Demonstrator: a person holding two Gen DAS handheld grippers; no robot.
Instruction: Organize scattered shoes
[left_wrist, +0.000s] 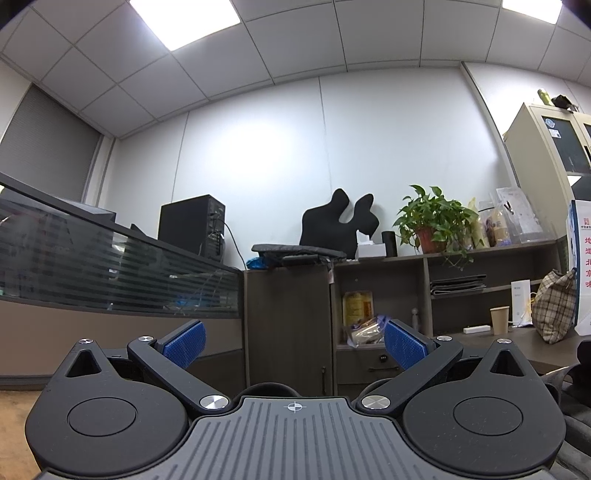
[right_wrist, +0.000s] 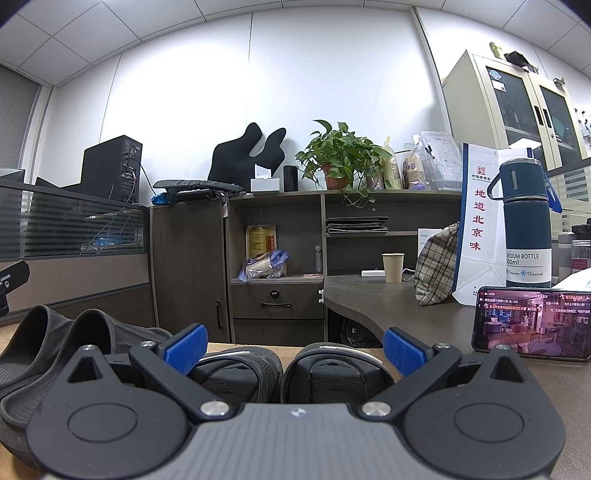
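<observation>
The slippers (right_wrist: 55, 347) looked like matt dark rubber; the sandals (right_wrist: 295, 373) had ribbed soles. The fingers (right_wrist: 184, 345) carried textured blue plastic pads, and the bench (right_wrist: 388, 302) was matt dark wood-grain.

Two dark slides (right_wrist: 55, 350) lie side by side — two black sandals (right_wrist: 288, 373) just right

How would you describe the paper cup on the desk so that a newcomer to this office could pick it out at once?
Start at the dark curved desk below the shelf with the potted plant. Toward its back edge stands a plain tan paper cup, upright and lidless. To its right is a checked cloth bag, and it is far shorter than the navy vacuum bottle.
</observation>
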